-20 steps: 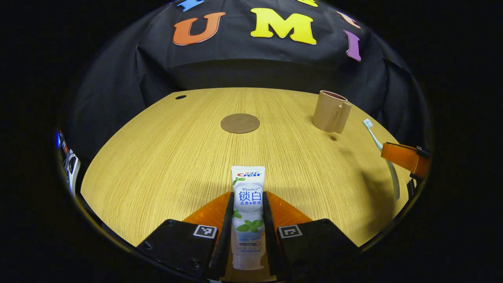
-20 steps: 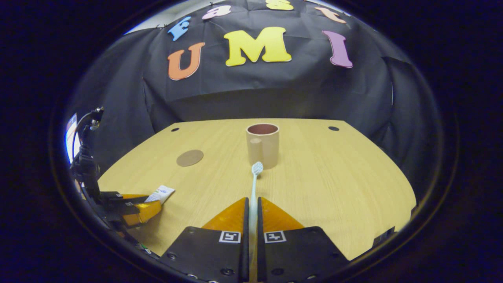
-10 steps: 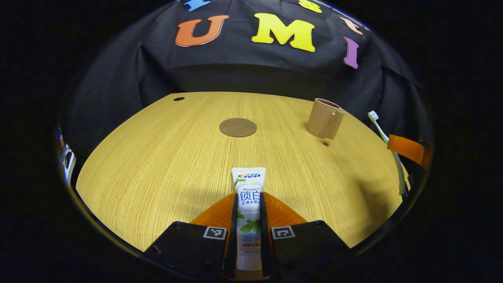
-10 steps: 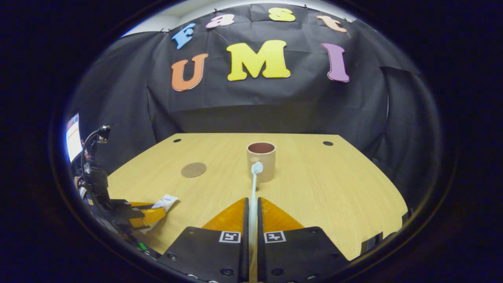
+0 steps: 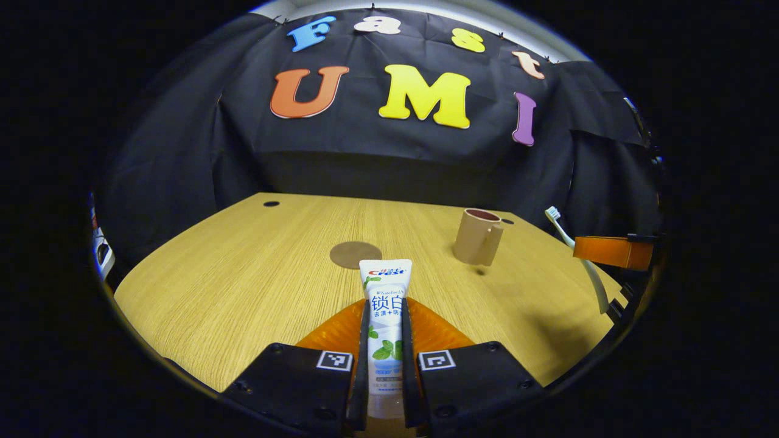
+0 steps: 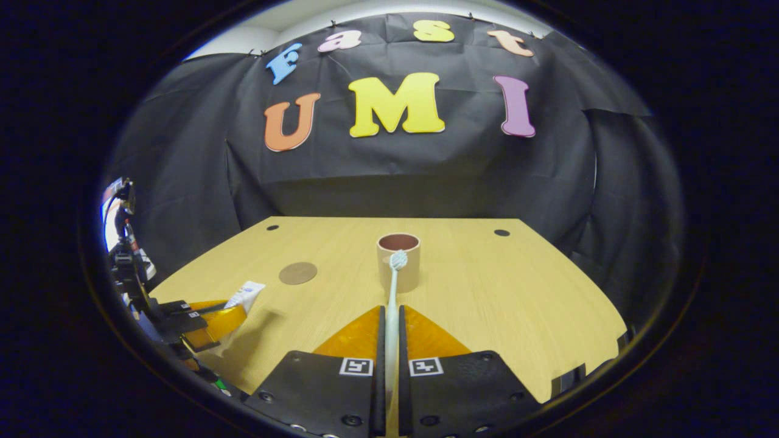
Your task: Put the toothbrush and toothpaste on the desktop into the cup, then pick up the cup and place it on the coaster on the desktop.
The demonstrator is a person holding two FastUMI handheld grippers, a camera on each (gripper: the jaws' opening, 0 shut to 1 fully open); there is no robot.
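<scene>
toothpaste (image 5: 384,316) cap end: hidden low between the left gripper (image 5: 384,340) fingers
toothbrush (image 6: 392,304) handle end: hidden between the right gripper (image 6: 389,340) fingers
cup (image 6: 398,261) handle: partly covered by the brush head, right gripper view
gear at far left (image 6: 125,255): too dark and small to tell

Even overhead light, desktop (image 5: 243,274) bright, no glare; soft shadow beside cup (image 5: 476,236); sharp centre, strong fisheye bending at edges, rim dim, slightly blurred
</scene>
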